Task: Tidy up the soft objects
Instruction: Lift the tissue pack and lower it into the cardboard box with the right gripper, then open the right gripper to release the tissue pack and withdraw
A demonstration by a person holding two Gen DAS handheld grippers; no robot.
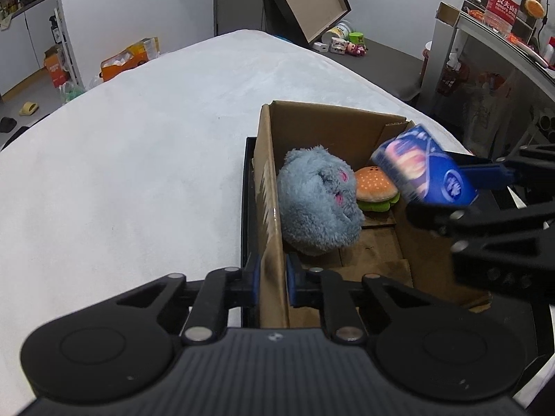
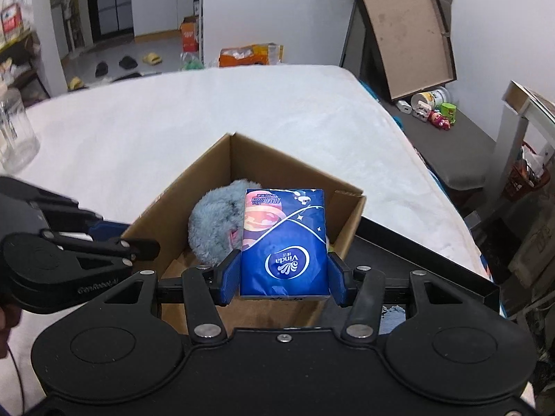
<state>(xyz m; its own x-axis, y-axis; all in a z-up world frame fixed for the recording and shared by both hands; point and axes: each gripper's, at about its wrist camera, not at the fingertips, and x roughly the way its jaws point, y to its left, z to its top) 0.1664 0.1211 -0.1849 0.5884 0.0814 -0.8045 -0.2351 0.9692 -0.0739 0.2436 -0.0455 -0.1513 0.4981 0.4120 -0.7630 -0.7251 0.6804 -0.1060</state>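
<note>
Right now the right gripper (image 2: pixel 283 279) holds a blue tissue pack (image 2: pixel 284 239) above the open cardboard box (image 2: pixel 350 222), its two blue-padded fingers (image 2: pixel 231 274) clamped on the pack's long sides. From the left wrist view the same tissue pack (image 1: pixel 425 171) hangs tilted over the box's right part, a little blurred, with the right gripper (image 1: pixel 471 187) reaching in from the right edge. The left gripper (image 1: pixel 272 279) is closed on the near left wall of the cardboard box (image 1: pixel 267 187), one finger outside and one inside. Inside the box lies a fluffy grey-blue plush toy (image 1: pixel 317 204) against the left wall, and just beside it, toward the far end, a small plush burger (image 1: pixel 376 189). The box sits partly on a black tray (image 2: pixel 433 260), which rests on a white bed (image 1: pixel 138 145). A clear plastic jug (image 2: pixel 15 128) stands at the bed's far left in the right wrist view.
</note>
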